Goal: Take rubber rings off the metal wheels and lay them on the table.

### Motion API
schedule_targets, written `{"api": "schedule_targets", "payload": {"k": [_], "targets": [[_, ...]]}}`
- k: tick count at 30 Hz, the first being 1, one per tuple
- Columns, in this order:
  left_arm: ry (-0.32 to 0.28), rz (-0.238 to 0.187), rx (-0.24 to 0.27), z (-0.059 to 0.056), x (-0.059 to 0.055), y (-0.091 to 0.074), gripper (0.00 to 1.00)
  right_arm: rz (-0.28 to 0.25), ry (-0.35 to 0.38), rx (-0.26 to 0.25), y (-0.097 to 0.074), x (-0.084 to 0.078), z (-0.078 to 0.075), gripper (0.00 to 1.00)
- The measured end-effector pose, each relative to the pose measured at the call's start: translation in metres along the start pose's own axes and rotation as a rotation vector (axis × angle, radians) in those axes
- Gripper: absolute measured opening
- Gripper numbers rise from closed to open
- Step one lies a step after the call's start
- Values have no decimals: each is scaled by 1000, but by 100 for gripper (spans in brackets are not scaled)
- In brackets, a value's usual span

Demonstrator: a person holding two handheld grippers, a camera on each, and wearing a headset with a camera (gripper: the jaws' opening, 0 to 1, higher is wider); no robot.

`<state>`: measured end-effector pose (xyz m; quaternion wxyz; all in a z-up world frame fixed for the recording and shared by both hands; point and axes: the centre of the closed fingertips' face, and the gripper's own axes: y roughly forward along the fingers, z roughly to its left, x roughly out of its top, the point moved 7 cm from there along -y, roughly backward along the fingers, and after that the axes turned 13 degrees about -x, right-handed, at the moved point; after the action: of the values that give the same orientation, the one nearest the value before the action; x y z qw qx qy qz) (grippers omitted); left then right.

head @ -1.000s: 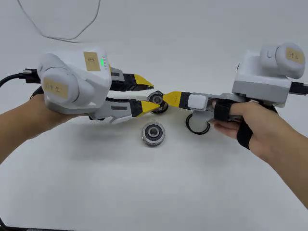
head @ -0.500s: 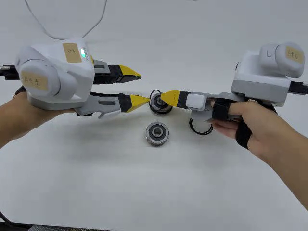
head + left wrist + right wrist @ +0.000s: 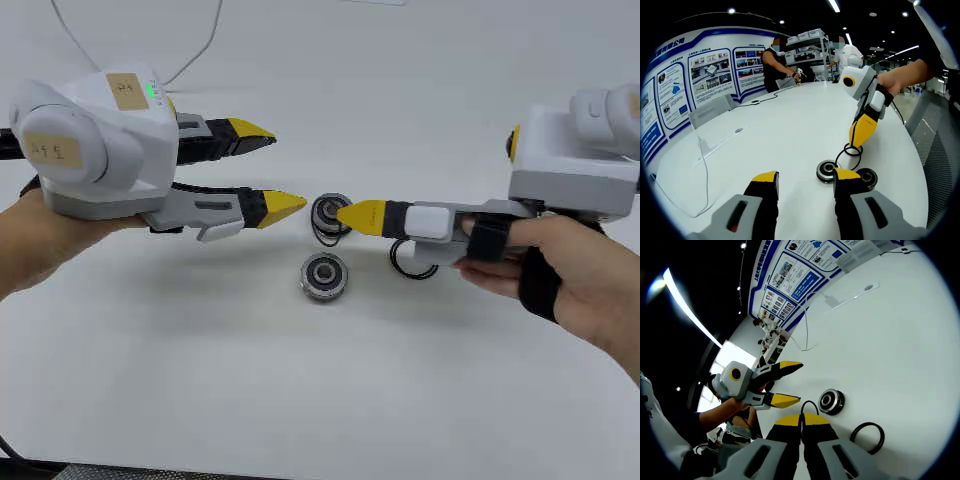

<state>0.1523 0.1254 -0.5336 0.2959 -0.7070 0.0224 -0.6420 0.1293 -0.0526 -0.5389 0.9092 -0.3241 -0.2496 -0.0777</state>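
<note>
My right gripper (image 3: 350, 215) is clamped on a thin black rubber ring (image 3: 841, 152), its tip right beside the far wheel (image 3: 328, 212). The loop droops from the jaws down to that wheel, so I judge it about half off. My left gripper (image 3: 283, 168) hangs spread wide just left of the far wheel, holding nothing. A loose ring (image 3: 412, 276) lies on the counter (image 3: 320, 400) to the right of the far wheel, and a second wheel (image 3: 325, 275) sits just nearer me than it. The ring looks light, soft and stretchy, likely to snap back if it slips, so I'd pinch the slack strand; the wheel looks heavy, stiff and prone to roll, best gripped across its rim
</note>
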Motion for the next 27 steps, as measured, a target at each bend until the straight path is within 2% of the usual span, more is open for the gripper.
{"api": "schedule_targets", "payload": {"k": [7, 9, 12, 19, 27], "targets": [[-13, -17, -2, -5, 5, 3, 50, -50, 151, -72, -24, -5, -33, 2], [-11, -22, -1, -6, 7, 3, 53, -60, 170, -73, -28, -6, -37, 2], [-10, -35, -3, -9, 11, 1, 56, -52, 206, -103, -33, -12, -45, 2], [-13, -29, -5, -12, 11, -3, 57, -61, 251, -152, -37, -19, -53, 2], [-2, -15, -11, -18, 12, -4, 56, -60, 256, -262, -39, -25, -55, 2]]}}
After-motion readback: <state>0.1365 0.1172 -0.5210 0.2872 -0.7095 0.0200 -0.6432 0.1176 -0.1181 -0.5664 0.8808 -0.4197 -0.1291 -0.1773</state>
